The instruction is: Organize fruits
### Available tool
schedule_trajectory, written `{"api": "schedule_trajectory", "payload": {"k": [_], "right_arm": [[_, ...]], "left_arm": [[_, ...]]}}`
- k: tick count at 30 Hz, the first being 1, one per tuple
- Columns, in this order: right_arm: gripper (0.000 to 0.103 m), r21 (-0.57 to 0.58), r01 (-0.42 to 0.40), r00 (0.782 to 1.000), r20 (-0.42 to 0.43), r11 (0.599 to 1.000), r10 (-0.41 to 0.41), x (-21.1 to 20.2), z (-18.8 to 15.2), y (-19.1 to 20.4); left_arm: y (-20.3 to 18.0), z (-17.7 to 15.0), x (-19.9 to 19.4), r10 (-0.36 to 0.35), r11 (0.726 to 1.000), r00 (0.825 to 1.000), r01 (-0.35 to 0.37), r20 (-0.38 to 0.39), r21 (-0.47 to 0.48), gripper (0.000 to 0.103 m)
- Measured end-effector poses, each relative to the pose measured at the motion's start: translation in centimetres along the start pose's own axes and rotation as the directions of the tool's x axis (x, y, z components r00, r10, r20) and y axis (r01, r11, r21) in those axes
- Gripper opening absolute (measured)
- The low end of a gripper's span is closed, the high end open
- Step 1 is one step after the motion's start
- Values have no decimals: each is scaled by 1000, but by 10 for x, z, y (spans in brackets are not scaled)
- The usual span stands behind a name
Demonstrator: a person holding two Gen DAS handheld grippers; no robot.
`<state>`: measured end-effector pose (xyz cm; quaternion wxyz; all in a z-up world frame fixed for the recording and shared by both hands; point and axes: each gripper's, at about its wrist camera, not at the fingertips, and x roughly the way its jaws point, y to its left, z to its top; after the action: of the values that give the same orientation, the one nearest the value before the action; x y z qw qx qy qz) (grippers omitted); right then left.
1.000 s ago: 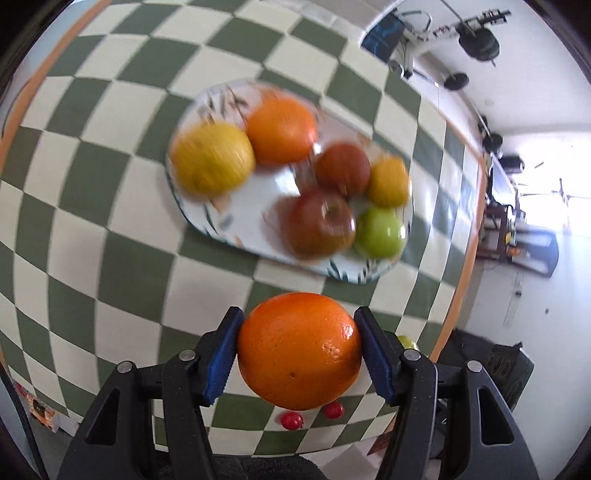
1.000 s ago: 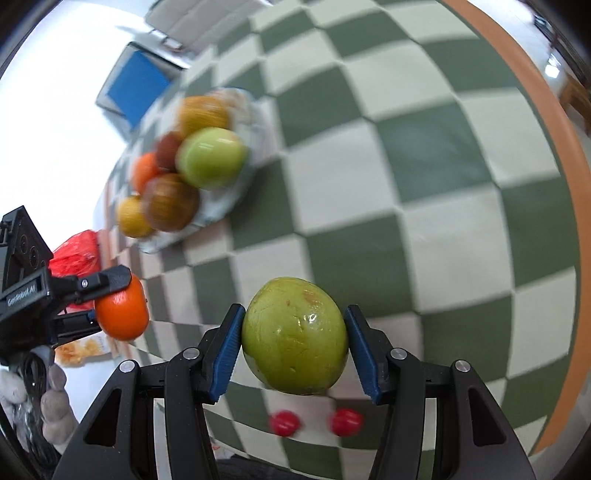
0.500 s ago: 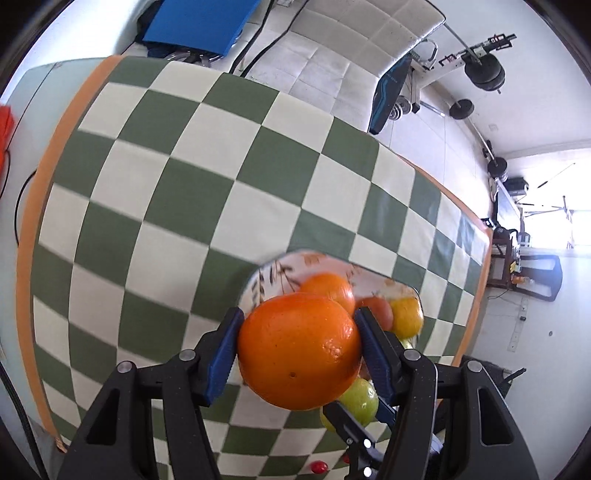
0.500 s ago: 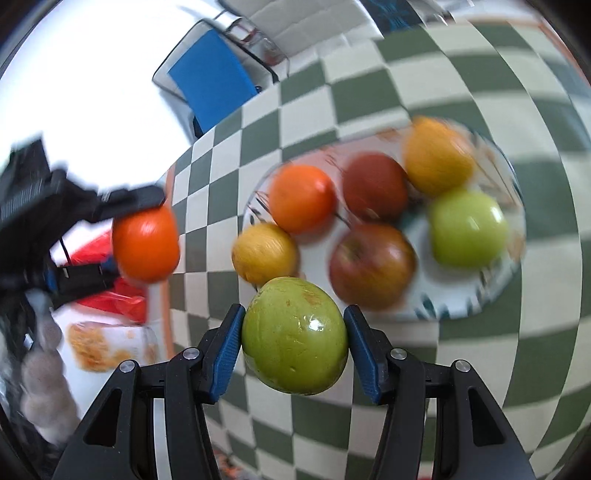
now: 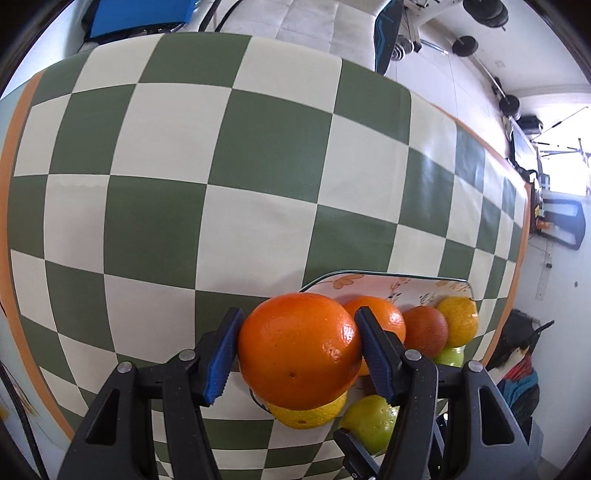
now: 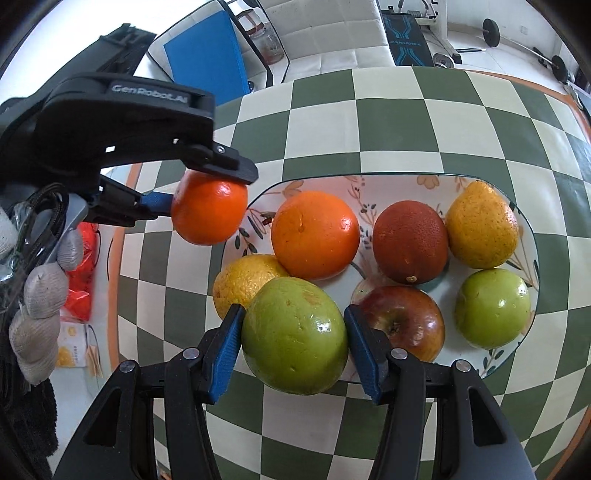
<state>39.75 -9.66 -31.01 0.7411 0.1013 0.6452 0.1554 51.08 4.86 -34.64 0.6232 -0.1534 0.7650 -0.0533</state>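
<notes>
Over the plate (image 6: pixel 532 236), left claw (image 5: pixel 299 350) is clamped on an orange (image 5: pixel 299 350); right claw (image 6: pixel 293 341) is gripping a green apple (image 6: pixel 293 341).

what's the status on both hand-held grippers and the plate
Left hand-held gripper shut on orange. Right hand-held gripper shut on green apple. Plate holds six fruits, crowded.

The counter (image 5: pixel 258 155) is covered by a green-and-cream checkered cloth with an orange border. Beyond its far edge, a white tiled floor (image 6: pixel 332 40) is seen. A blue panel (image 6: pixel 207 62) in a dark frame is located on that floor, near a glass jar (image 6: pixel 267 38). Barbell weights (image 6: pixel 491 27) and an exercise bench (image 6: pixel 406 37) are placed further back. A red plastic bag (image 6: pixel 79 280) and a small printed packet (image 6: pixel 74 349) are visible beside the counter, at the left.
</notes>
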Motion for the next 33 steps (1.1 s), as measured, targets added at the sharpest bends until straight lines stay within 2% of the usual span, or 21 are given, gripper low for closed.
{"api": "schedule_trajectory", "payload": {"k": [4, 6, 8, 11, 12, 14, 16, 17, 18, 19, 23, 28, 31, 33], "right_arm": [[59, -11, 28, 1000, -9, 1000, -28, 7, -3, 4], [68, -11, 39, 999, -7, 999, -39, 8, -3, 6], [73, -1, 45, 999, -4, 999, -45, 7, -3, 6], [77, 11, 60, 998, 1, 998, -60, 5, -4, 4], [78, 15, 59, 998, 5, 998, -59, 4, -5, 4], [78, 30, 54, 998, 14, 998, -54, -1, -6, 2], [82, 40, 61, 998, 33, 997, -62, -9, -8, 1], [91, 41, 80, 996, 40, 996, -82, -14, -9, 1], [96, 43, 105, 993, 50, 994, -107, -19, -10, 0], [96, 44, 121, 991, 58, 992, -123, -23, -10, 0], [96, 70, 178, 980, 80, 981, -184, -41, -13, -12], [96, 89, 267, 956, 104, 960, -275, -65, -16, -33], [96, 83, 298, 945, 115, 951, -306, -77, -18, -42], [96, 70, 317, 938, 122, 946, -324, -83, -21, -47]], "left_arm": [[2, 0, 11, 11, 1000, 999, -10, -46, 20, 61], [0, 0, 11, 21, 999, 998, -18, -53, 40, 61], [-1, 0, 11, 18, 999, 998, -15, -54, 51, 62], [-1, 0, 7, 14, 998, 999, -11, -46, 56, 73], [-1, 0, 4, 24, 998, 999, -21, -34, 66, 75], [-2, -1, -3, 53, 995, 999, -52, -5, 84, 86], [-4, -3, -11, 75, 993, 997, -77, 31, 95, 96], [-5, -6, -14, 81, 991, 996, -85, 48, 101, 96], [-5, -9, -20, 83, 990, 994, -90, 65, 109, 96], [-3, -11, -24, 91, 989, 993, -99, 78, 111, 96], [-2, -35, -44, 129, 980, 977, -152, 173, 128, 96], [-7, -80, -63, 194, 962, 932, -241, 305, 125, 96], [-10, -106, -67, 211, 959, 912, -263, 353, 105, 96], [-12, -120, -68, 215, 960, 905, -265, 368, 89, 96]]}}
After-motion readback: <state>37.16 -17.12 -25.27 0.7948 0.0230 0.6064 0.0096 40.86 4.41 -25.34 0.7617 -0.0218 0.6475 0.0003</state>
